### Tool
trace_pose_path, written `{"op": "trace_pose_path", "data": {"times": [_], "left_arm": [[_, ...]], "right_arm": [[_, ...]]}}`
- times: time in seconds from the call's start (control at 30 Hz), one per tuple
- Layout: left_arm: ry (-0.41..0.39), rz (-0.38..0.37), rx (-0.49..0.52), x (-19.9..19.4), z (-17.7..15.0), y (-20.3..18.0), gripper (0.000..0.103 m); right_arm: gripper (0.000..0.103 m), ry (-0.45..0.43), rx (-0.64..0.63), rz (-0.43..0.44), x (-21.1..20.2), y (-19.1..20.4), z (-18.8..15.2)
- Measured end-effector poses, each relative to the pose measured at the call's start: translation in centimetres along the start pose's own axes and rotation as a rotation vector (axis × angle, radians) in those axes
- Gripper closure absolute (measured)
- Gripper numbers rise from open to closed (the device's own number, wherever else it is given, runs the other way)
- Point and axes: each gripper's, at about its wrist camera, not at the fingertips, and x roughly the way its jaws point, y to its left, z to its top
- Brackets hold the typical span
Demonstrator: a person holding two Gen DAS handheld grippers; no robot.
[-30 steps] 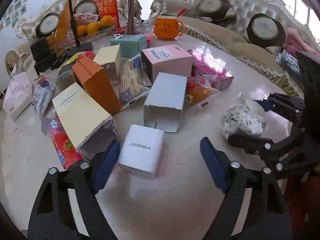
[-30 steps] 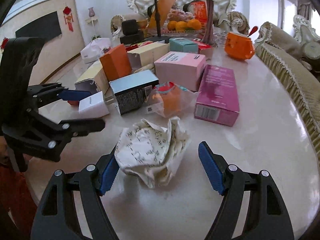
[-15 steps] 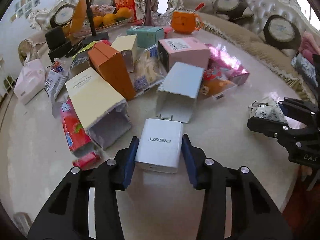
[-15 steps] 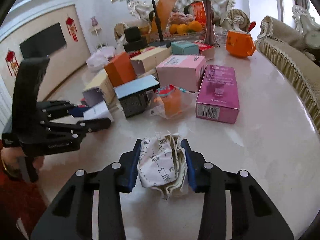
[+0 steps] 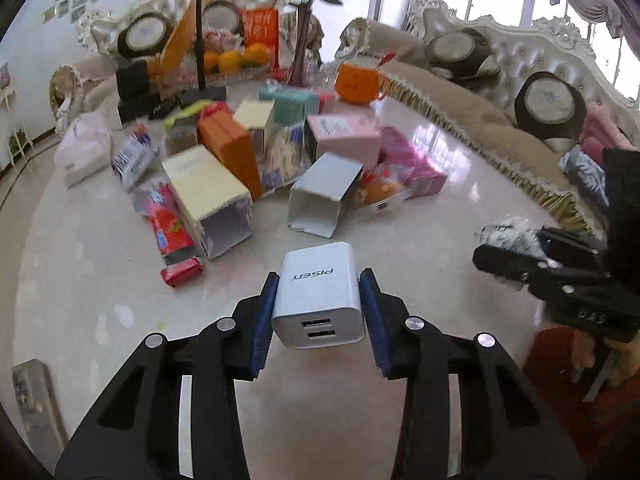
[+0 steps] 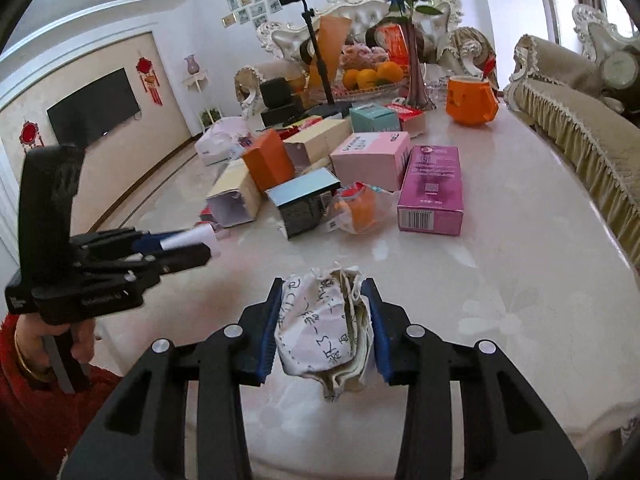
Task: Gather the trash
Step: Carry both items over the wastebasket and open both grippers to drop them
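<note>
My left gripper (image 5: 319, 300) is shut on a white PISEN box (image 5: 318, 292) and holds it lifted above the marble table (image 5: 100, 280). My right gripper (image 6: 325, 312) is shut on a crumpled paper wad with handwriting (image 6: 324, 332), also held off the table. In the left wrist view the right gripper (image 5: 520, 256) shows at the right edge with the wad (image 5: 508, 234) in it. In the right wrist view the left gripper (image 6: 172, 246) shows at the left with the white box (image 6: 192, 238) between its fingers.
Several empty boxes and wrappers lie mid-table: a yellow carton (image 5: 204, 196), an orange box (image 5: 232, 152), a grey open box (image 5: 324, 200), a pink box (image 6: 370, 160), a magenta box (image 6: 434, 188), red wrappers (image 5: 170, 228). An orange mug (image 6: 470, 100), a vase and a fruit tray stand behind. Sofas surround the table.
Both grippers closed on their items, the left on the white box and the right on the paper wad, then lifted them off the table and drew back.
</note>
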Motion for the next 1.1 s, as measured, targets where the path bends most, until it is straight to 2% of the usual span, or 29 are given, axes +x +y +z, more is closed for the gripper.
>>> {"op": "trace_pose_path", "data": {"times": [0.13,0.2,0.27,0.37,0.47,0.5,0.63,0.73,0.87,0.93,0.97,1.0,1.03,1.1], "left_arm": [[-0.079,-0.048,0.008,-5.9,-1.4,-1.6,0.063],[-0.101,-0.077,0.028,-9.0,-3.1,-2.8,0.063],[-0.087,-0.113,0.041,-11.8,-6.0,-4.2,0.063],[-0.019,-0.161,0.009,-12.7,-10.7,-5.5,0.063],[0.087,-0.155,-0.029,-10.0,-15.9,-6.5,0.063],[0.138,-0.148,-0.052,-8.1,-18.1,-6.7,0.063],[0.246,-0.108,-0.106,-1.5,-23.8,-6.8,0.063],[0.323,-0.089,-0.141,2.4,-26.8,-6.6,0.062],[0.385,-0.062,-0.169,4.7,-27.9,-6.3,0.062],[0.383,-0.033,-0.18,4.9,-28.1,-6.3,0.044],[0.377,-0.002,-0.181,4.8,-28.3,-6.2,0.039],[0.372,0.024,-0.187,4.9,-28.3,-6.0,0.03],[0.371,0.022,-0.211,5.0,-28.5,-5.5,0.022],[0.379,0.006,-0.252,5.1,-28.6,-5.0,0.021]], "right_arm": [[0.066,-0.048,0.018,0.054,-3.8,0.8,-1.6],[0.066,-0.064,0.004,0.082,-6.6,1.8,-3.6],[0.066,-0.045,-0.013,0.1,-8.6,3.0,-6.0],[0.066,0.069,0.012,0.164,-9.1,4.5,-10.7],[0.066,0.2,0.028,0.144,-6.3,5.0,-14.3],[0.066,0.268,0.044,0.117,-4.0,4.8,-16.3],[0.066,0.421,0.064,0.059,2.3,4.2,-20.6],[0.066,0.506,0.061,0.041,6.0,3.9,-22.5],[0.065,0.544,0.032,0.013,7.9,4.2,-23.3],[0.055,0.561,0.041,0.017,8.5,4.1,-23.6],[0.048,0.564,0.048,0.002,8.7,3.9,-23.6],[0.042,0.564,0.069,-0.02,9.1,3.4,-23.6],[0.041,0.565,0.084,-0.022,8.9,3.5,-23.5],[0.041,0.565,0.137,-0.031,9.0,2.6,-23.8]]}}
